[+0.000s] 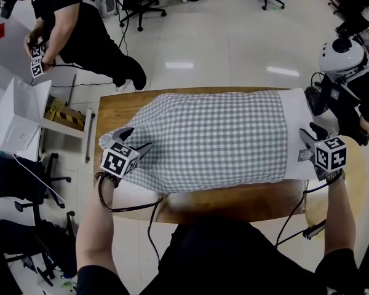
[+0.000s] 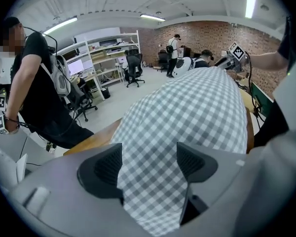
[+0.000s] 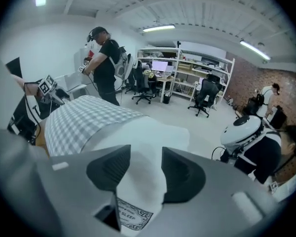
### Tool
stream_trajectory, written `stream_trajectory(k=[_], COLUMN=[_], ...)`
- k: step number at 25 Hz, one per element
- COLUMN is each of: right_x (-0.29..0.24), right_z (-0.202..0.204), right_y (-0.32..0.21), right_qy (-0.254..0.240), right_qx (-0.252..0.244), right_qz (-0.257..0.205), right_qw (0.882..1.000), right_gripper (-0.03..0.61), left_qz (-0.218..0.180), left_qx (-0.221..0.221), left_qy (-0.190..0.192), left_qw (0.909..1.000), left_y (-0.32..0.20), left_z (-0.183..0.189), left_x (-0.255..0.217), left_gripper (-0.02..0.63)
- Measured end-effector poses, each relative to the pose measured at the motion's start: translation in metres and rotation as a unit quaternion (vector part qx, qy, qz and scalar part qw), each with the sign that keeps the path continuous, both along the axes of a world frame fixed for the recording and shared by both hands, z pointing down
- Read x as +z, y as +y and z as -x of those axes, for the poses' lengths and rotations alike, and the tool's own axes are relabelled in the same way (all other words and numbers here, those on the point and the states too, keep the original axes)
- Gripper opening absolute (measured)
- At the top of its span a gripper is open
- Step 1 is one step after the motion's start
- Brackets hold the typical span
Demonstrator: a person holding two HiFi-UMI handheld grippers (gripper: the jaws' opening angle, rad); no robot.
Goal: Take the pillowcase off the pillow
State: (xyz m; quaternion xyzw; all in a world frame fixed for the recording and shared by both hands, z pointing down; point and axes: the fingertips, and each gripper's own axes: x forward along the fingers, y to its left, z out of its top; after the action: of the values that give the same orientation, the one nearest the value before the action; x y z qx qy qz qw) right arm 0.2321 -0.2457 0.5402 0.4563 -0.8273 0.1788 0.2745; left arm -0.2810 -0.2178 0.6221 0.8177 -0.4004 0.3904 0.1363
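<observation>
1. The pillow (image 1: pixel 295 134) lies lengthwise across the table (image 1: pixel 234 204), between both grippers
2. Left gripper (image 1: pixel 135 141): jaws apart around the checked pillowcase (image 1: pixel 209 140) end
3. Right gripper (image 1: pixel 312 134): jaws apart around the bare white pillow corner

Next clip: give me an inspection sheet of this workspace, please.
Surface: wooden table, largely covered.
Job's things: checked pillowcase still on the white pillow, whose right end is bare.
Clutter: nothing seen on the table.
Grippers: left hand-held gripper open astride the pillowcase's end; right hand-held gripper open astride the pillow's bare end.
Cables: left cable and right cable trail off the table's near edge.
Surroundings: office chairs, people standing, white robot.
</observation>
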Motion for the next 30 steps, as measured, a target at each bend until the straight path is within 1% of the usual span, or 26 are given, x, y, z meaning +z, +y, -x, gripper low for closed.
stream_trajectory(k=[2,6,11,16,19,21,23,26,30], right_x=[0.002,0.005,0.016,0.025,0.024,0.027,0.035,0.051,0.070], right_z=[-0.002,-0.004,-0.003,0.001,0.013,0.033,0.050,0.054,0.050], right_y=[-0.002,-0.003,-0.002,-0.003,-0.007,-0.011,-0.013,-0.008,0.001], right_qy=[-0.015,-0.018,-0.037,-0.032,-0.027,-0.030,-0.025,-0.002,0.036], right_qx=[0.014,0.026,0.030,0.019,0.002,-0.025,-0.061,-0.097,-0.109], right_qz=[0.008,0.018,0.052,0.073,0.073,0.075,0.084,0.097,0.099], right_qw=[1.000,0.999,0.998,0.997,0.997,0.996,0.994,0.991,0.988], right_gripper=[0.212,0.239,0.258,0.267,0.286,0.314,0.324,0.333,0.350], left_qz=[0.007,0.030,0.071,0.102,0.104,0.106,0.110,0.117,0.122], left_qx=[-0.010,-0.016,0.000,0.008,0.016,0.019,0.019,0.020,0.034], left_qy=[-0.011,-0.041,-0.071,-0.087,-0.086,-0.085,-0.084,-0.079,-0.084], left_qw=[0.9999,0.9986,0.9950,0.9910,0.9907,0.9905,0.9902,0.9897,0.9884], left_y=[-0.003,-0.005,-0.003,-0.005,-0.014,-0.019,-0.021,-0.020,-0.015], left_z=[0.004,0.014,0.022,0.028,0.037,0.050,0.057,0.045,0.030], left_x=[0.006,0.020,0.040,0.059,0.074,0.084,0.091,0.101,0.105], left_gripper=[0.357,0.374,0.394,0.396,0.394,0.393,0.393,0.388,0.366])
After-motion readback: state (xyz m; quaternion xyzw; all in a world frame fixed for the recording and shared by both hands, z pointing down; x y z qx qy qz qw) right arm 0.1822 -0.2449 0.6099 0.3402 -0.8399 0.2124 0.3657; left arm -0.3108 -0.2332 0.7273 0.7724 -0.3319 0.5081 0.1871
